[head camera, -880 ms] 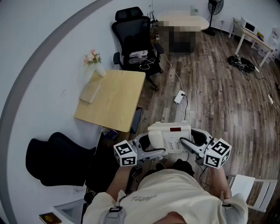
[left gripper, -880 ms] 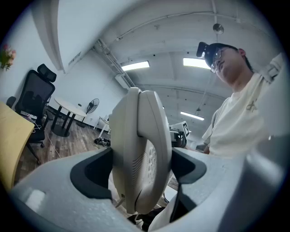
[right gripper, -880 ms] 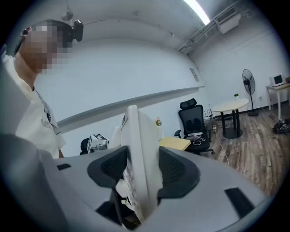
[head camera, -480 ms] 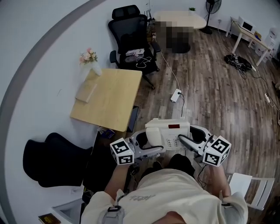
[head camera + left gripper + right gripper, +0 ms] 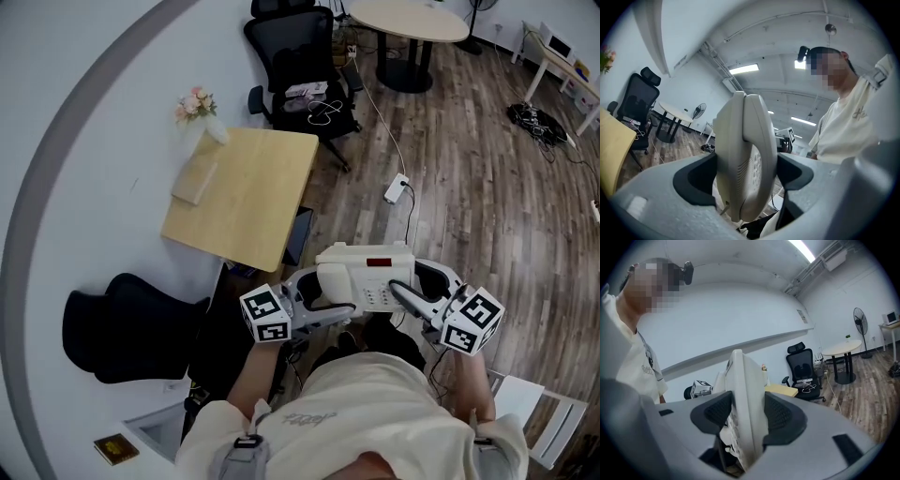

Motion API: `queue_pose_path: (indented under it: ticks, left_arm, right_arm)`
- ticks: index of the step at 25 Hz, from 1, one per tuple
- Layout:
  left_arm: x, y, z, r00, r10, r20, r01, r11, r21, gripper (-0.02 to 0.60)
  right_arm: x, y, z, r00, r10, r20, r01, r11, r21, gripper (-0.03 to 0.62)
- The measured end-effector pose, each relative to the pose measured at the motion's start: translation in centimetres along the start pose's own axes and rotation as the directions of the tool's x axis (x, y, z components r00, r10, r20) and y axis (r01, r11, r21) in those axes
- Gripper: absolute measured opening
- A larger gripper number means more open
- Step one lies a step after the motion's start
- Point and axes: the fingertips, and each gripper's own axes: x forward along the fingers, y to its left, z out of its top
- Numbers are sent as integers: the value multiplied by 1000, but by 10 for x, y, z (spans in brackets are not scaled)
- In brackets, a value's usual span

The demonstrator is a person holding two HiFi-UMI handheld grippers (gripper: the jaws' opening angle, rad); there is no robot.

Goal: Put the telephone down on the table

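Observation:
A white telephone point(image 5: 366, 277) with a red display is held in the air before the person's chest, over the wooden floor. My left gripper point(image 5: 323, 305) is shut on its left end, where the handset point(image 5: 745, 159) stands between the dark pads point(image 5: 698, 180). My right gripper point(image 5: 412, 295) is shut on the telephone's right edge point(image 5: 743, 413), with both pads point(image 5: 780, 416) pressed on it. The square light-wood table point(image 5: 248, 197) stands against the wall, ahead and to the left of the telephone, apart from it.
On the table lie a flat tan box point(image 5: 195, 183) and a vase of pink flowers point(image 5: 195, 105). A black office chair point(image 5: 300, 56) and a round table point(image 5: 408, 23) stand beyond. A power strip point(image 5: 396, 187) lies on the floor, and another black chair point(image 5: 122, 323) stands at lower left.
Both grippers keep their hold on the telephone, which stays before the chest. The head view has shifted a little, so the round table now shows in full.

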Motion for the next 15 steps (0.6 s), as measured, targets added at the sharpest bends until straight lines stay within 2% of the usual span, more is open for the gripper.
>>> queue_pose_path:
  ticks: [7,11,15]
  left_arm:
    - [35,31,35,997,71,-12,-70,997,34,386]
    - [55,44,44,995,98,-18,-97,994,58,385]
    - [75,67,71,990,141,-19,-139,986,86,385]
  right_arm:
    - [5,-51,34,995,61,76,-62,998,1,218]
    - [4,-76,43,991,100,89,-100,995,-2,218]
    - [13,-110,66,984,147,97,-149,989,11,218]
